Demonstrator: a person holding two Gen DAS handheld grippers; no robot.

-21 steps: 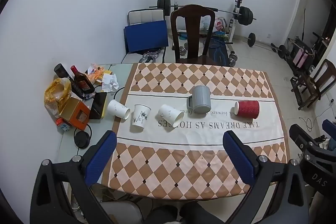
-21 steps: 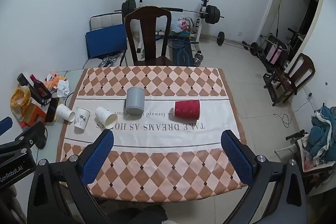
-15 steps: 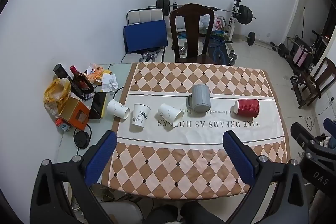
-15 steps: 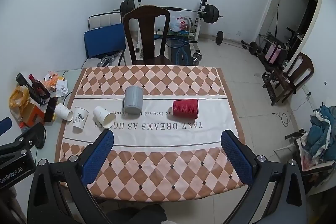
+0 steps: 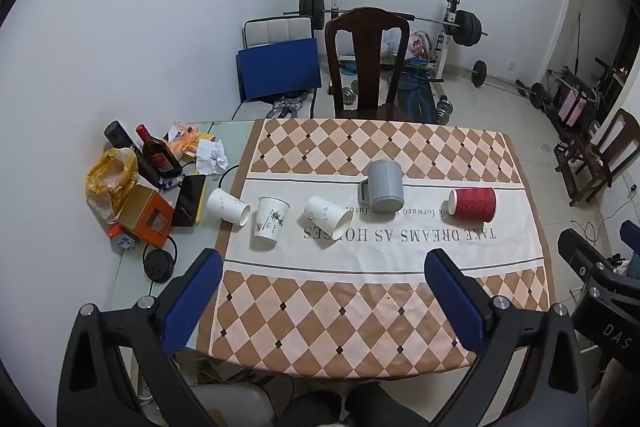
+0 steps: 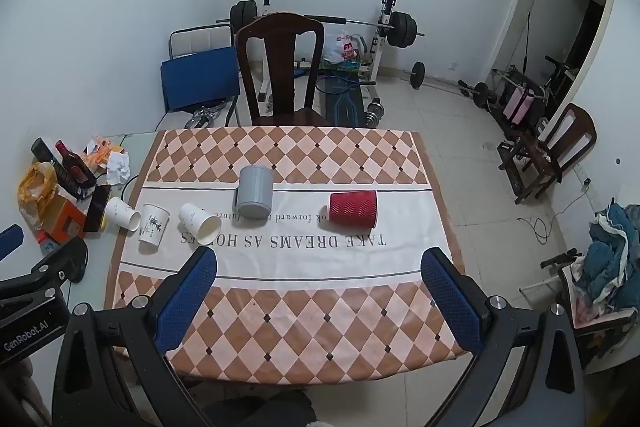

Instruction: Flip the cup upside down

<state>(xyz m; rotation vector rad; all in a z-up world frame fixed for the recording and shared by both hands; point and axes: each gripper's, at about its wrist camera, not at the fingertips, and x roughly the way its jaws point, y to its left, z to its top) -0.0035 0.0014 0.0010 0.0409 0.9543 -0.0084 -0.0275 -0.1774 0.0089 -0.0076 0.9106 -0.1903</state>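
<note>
A row of cups lies across the table's white cloth strip. A red ribbed cup (image 5: 473, 206) (image 6: 353, 209) lies on its side at the right. A grey mug (image 5: 384, 186) (image 6: 254, 196) stands upside down in the middle. A white paper cup (image 5: 328, 217) (image 6: 199, 222) lies on its side, another white cup (image 5: 271, 217) (image 6: 153, 224) stands upside down, and a third white cup (image 5: 228, 207) (image 6: 122, 213) lies on its side off the cloth. My left gripper (image 5: 320, 291) and my right gripper (image 6: 320, 291) are open and empty, high above the near table edge.
The checkered tablecloth (image 5: 360, 303) covers the table. Bottles (image 5: 158, 155), an orange box (image 5: 146, 215), a yellow bag and papers clutter the table's left end. A dark wooden chair (image 5: 366, 63) stands behind the table. Gym weights and another chair (image 6: 560, 147) stand beyond.
Both grippers have risen and drawn back a little, so the table looks slightly smaller and farther. The cups have not moved.
</note>
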